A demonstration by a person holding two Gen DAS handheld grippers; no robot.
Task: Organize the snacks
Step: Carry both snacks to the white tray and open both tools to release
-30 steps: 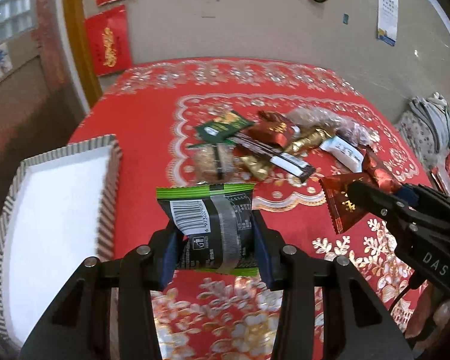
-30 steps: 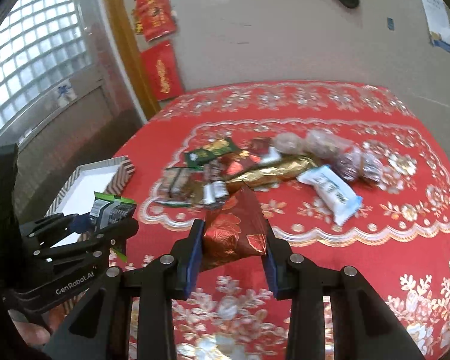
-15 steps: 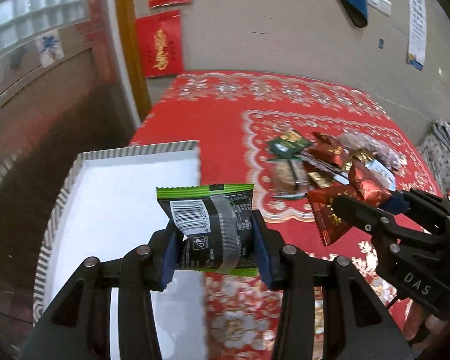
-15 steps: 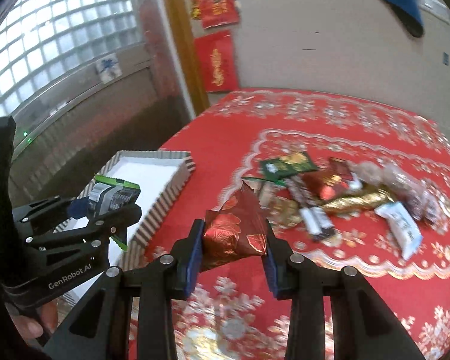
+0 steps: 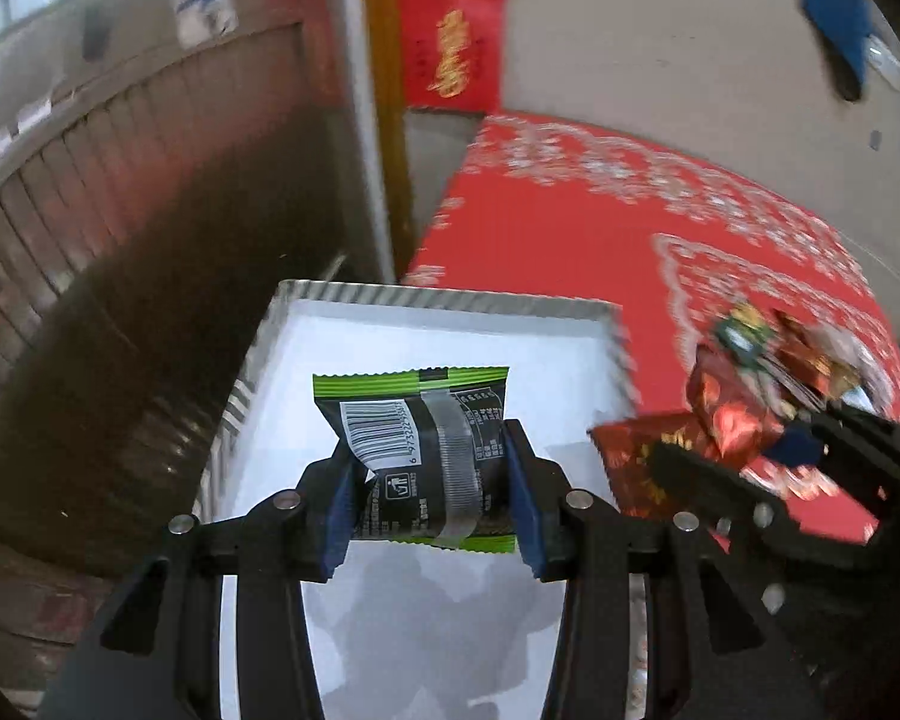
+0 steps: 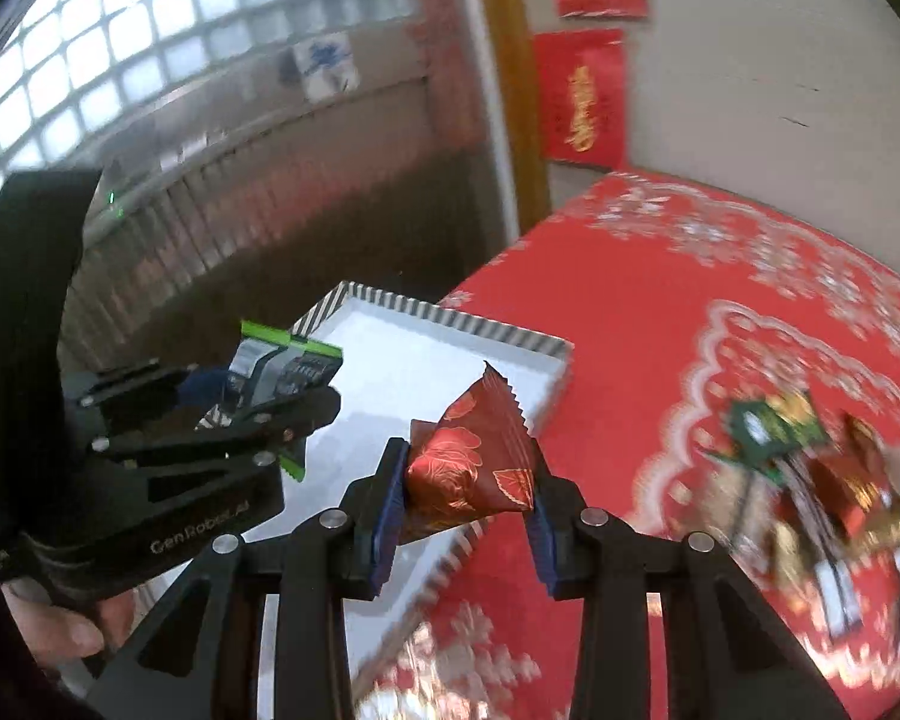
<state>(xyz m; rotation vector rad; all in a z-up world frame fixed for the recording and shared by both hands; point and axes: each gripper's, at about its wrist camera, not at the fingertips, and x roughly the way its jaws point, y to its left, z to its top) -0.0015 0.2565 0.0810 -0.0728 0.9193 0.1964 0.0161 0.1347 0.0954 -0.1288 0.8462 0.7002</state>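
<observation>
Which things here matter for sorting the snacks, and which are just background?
Job: green-black packet in left gripper; red packet in right gripper; striped tray; snack pile.
Background: red wall banners, glass-block window, tablecloth.

black-and-green snack packet point(image 5: 417, 456): barcode side up, clamped over white striped-rim tray point(image 5: 450, 306) | red foil packet point(image 6: 471, 462): pinched at tray's edge | remaining snacks point(image 6: 810, 468): heaped on red tablecloth, blurred
</observation>
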